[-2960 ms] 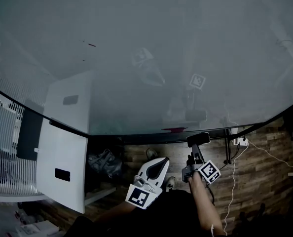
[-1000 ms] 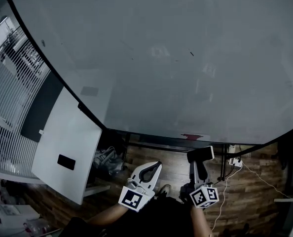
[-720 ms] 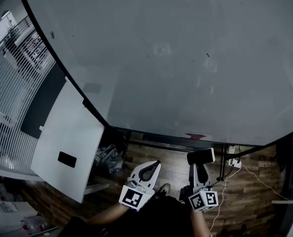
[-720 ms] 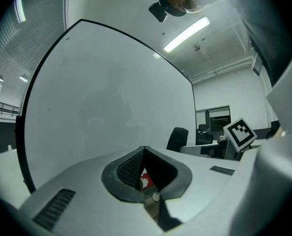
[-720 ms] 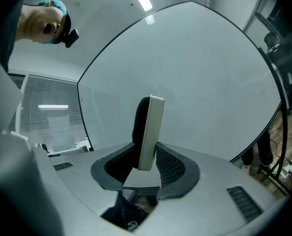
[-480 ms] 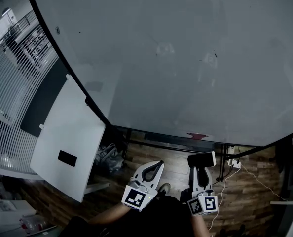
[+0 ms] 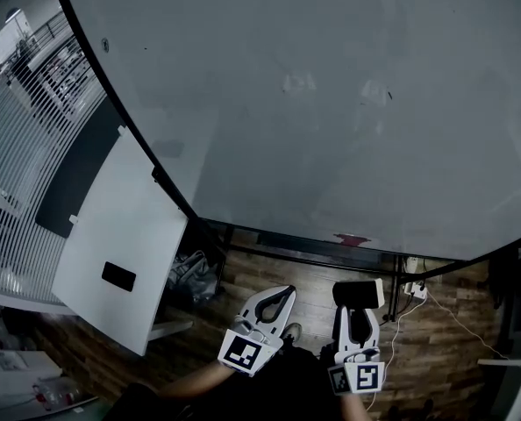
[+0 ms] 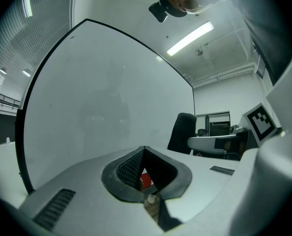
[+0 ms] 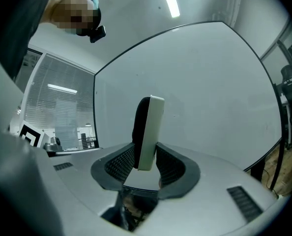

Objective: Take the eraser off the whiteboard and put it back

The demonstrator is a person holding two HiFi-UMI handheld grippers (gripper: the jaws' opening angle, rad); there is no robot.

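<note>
The eraser [image 9: 147, 132], a slab with a white back and a black felt face, stands on edge between the jaws of my right gripper [image 9: 146, 156], which is shut on it. In the head view the eraser [image 7: 359, 292] is held low, in front of the whiteboard [image 7: 331, 103] and below its bottom rail. My left gripper [image 7: 281, 293] hangs beside it to the left, shut, with nothing between its jaws [image 8: 144, 150]. From the left gripper view the eraser [image 8: 181, 132] shows at the right as a dark slab.
A small red thing [image 7: 351, 239] lies on the board's bottom rail. A white panel [image 7: 120, 253] leans at the left, with a dark bag [image 7: 193, 274] on the wooden floor beside it. A socket strip and white cable [image 7: 414, 289] lie at the right.
My right gripper has rolled so its marker cube now faces the head camera squarely, the eraser still in it. It sits lower in the picture. The left gripper has hardly moved.
</note>
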